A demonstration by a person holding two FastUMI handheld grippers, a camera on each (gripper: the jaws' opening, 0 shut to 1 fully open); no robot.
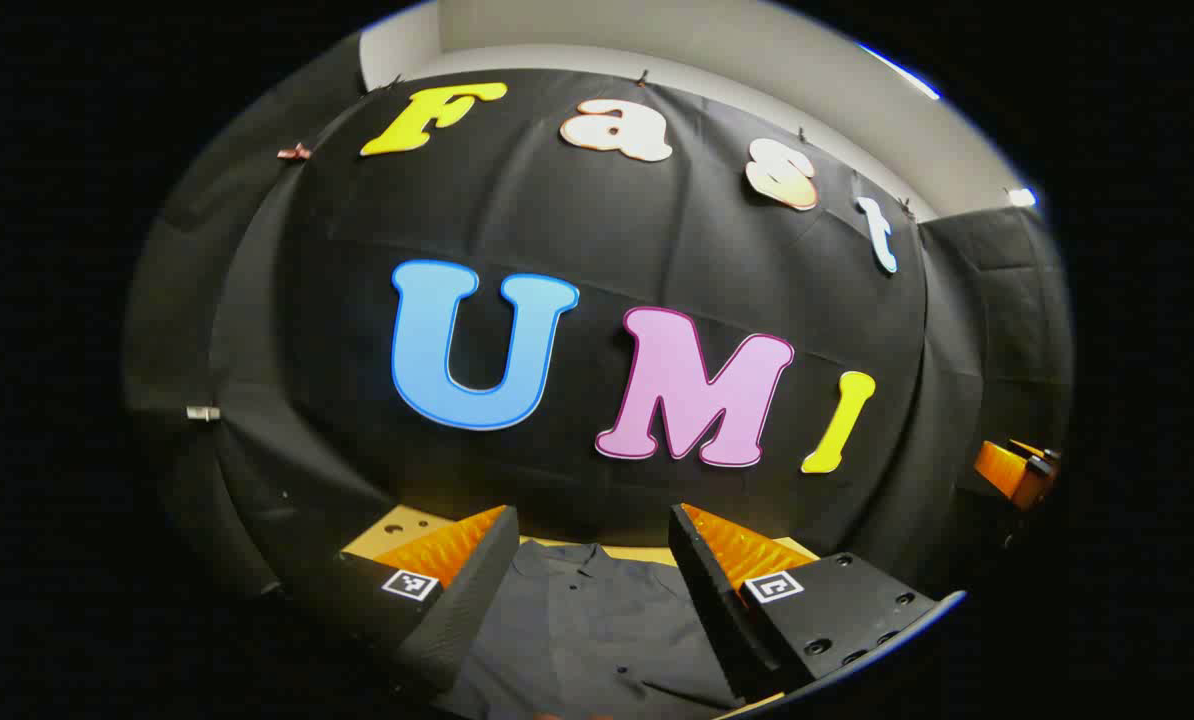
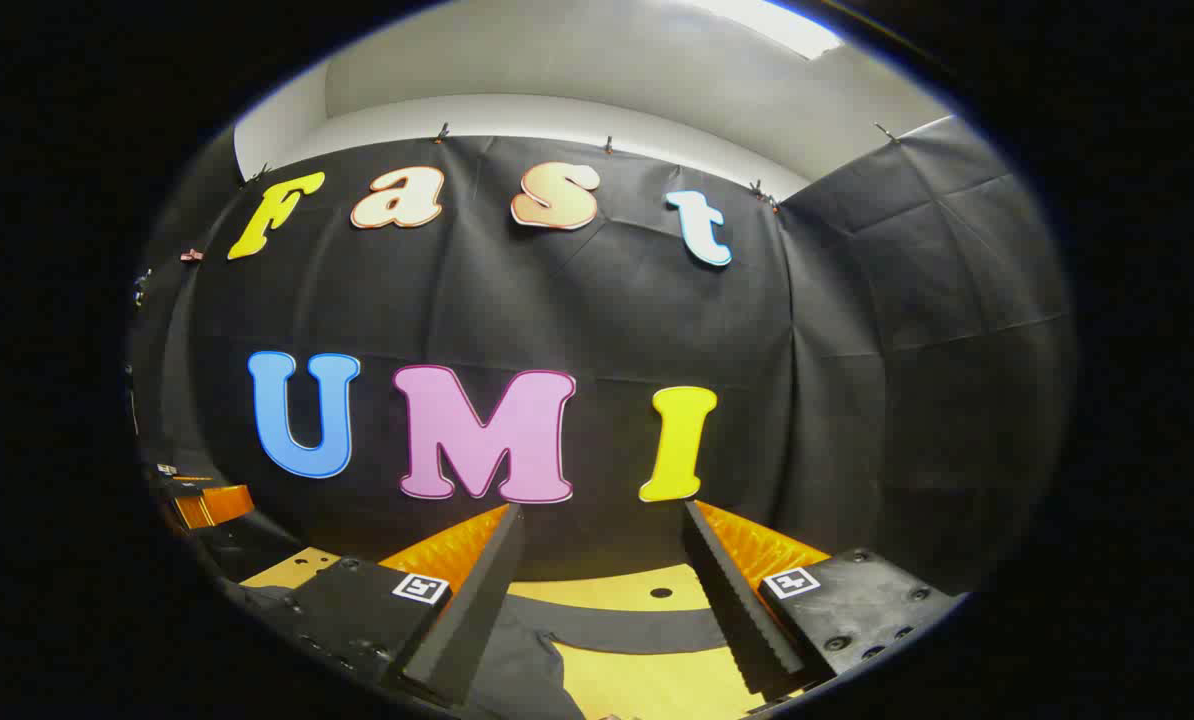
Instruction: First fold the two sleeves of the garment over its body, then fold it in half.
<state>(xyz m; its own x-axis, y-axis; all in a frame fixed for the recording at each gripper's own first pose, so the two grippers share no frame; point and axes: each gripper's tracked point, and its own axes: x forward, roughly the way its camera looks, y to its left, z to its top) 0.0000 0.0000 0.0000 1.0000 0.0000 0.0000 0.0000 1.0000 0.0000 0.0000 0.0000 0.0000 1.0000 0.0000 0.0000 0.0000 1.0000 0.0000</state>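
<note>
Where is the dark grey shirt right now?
The dark grey collared shirt lies flat on the light wooden table, low in the left gripper view between the open left gripper fingers, before the black cloth wall.

Both views sit low over the table [image 2: 647,590], facing the back wall [image 1: 597,250], near it. Shared: wall, table edge, garment [image 1: 587,620].

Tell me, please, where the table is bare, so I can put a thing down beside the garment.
In the right gripper view, bare table lies right of the dark garment, and more beyond a sleeve strip, towards the wall. In the left gripper view, the garment covers most of the table between the open jaws; a thin bare strip runs along the wall.
</note>
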